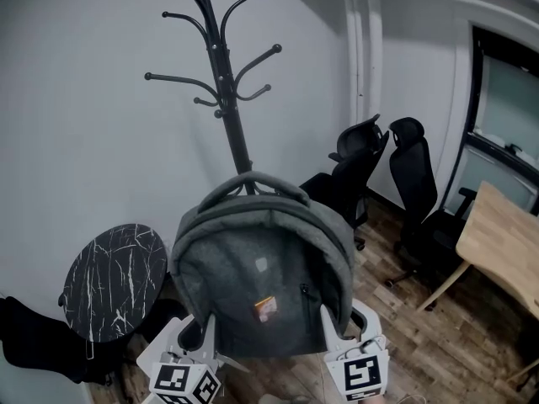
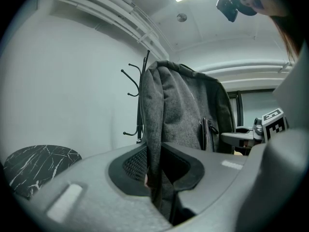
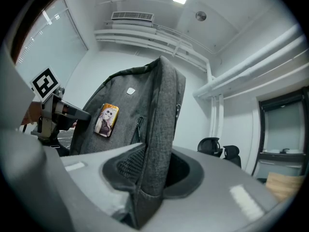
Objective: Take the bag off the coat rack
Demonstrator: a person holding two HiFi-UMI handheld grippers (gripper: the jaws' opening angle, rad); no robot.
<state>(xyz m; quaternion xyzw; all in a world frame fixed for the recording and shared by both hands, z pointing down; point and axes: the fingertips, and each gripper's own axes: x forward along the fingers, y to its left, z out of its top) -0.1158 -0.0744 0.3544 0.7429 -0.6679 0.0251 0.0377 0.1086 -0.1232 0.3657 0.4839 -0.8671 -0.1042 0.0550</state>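
Coat rack [image 1: 221,74] stands behind bag [image 1: 261,284], between table [image 1: 114,280] and chairs [image 1: 418,179].

The head camera looked forward and down from just above the bag [image 1: 263,276], with the coat rack [image 1: 223,82] behind. The cameras on the left gripper [image 1: 195,335] and right gripper [image 1: 341,320] sat low and very close, facing up along the bag's edges. All three shared the bag; each gripper view caught the other gripper.
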